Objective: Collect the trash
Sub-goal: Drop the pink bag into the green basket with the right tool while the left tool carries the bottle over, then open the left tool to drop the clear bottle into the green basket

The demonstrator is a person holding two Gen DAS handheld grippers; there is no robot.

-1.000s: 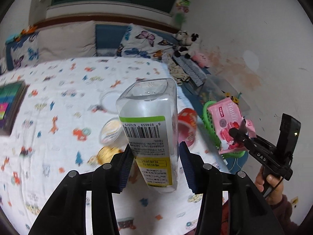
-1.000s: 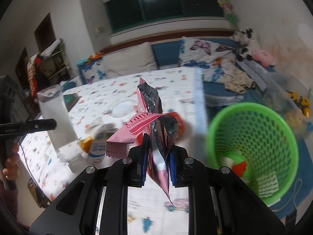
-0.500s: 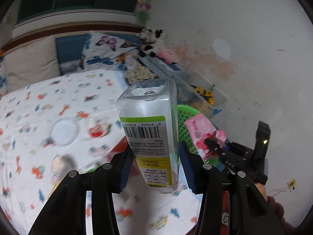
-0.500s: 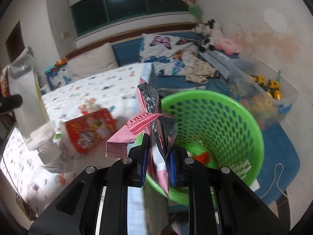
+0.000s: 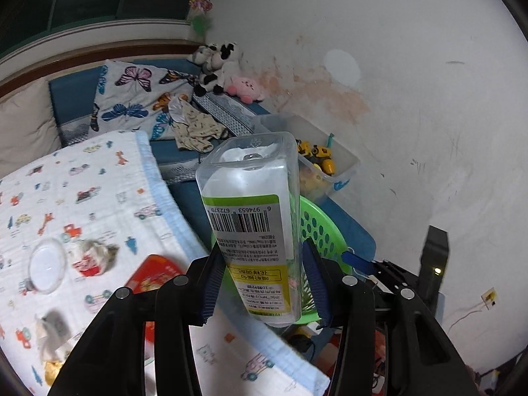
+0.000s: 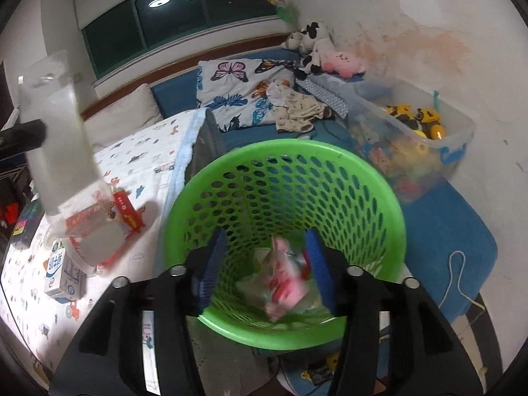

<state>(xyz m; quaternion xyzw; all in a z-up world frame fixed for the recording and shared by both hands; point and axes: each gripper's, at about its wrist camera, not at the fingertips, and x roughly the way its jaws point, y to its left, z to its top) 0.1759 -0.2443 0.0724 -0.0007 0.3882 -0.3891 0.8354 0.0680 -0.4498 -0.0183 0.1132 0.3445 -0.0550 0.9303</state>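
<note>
Printed with small cartoon vehicles, a white bedspread point(image 5: 82, 198) is seen covering the bed, with a butterfly-patterned pillow point(image 5: 132, 99) and plush toys point(image 5: 214, 62) piled against the stained wall behind. And now the green basket point(image 6: 379, 198) is framed squarely under the right gripper point(image 6: 267, 264), standing on the floor just beside the bed's edge. The right gripper's jaws have just been opening; they are spread wide, and nothing is pinched between them. A pink wrapper point(image 6: 283, 283) is caught, blurred, inside the basket below the blue pads point(image 6: 214, 264), apart from both of them. Beside the basket, against the wall, a clear storage bin point(image 6: 455, 138) filled with yellow toys is seen.

Over on the other side, a clear plastic bottle point(image 5: 254, 214) with a green and yellow label and a barcode is held in the left gripper point(image 5: 260, 283), base pointing away from the camera. The pads are pressed against its lower sides. The bottle is held above the bed's edge, with the basket's green rim point(image 5: 316, 227) showing just behind it. Still on the bedspread, a red carton point(image 5: 151, 274), a round clear lid point(image 5: 46, 264) and some crumpled scraps point(image 5: 95, 254) are left lying. A small milk box point(image 6: 62, 274) is also seen there in the right wrist view.
</note>
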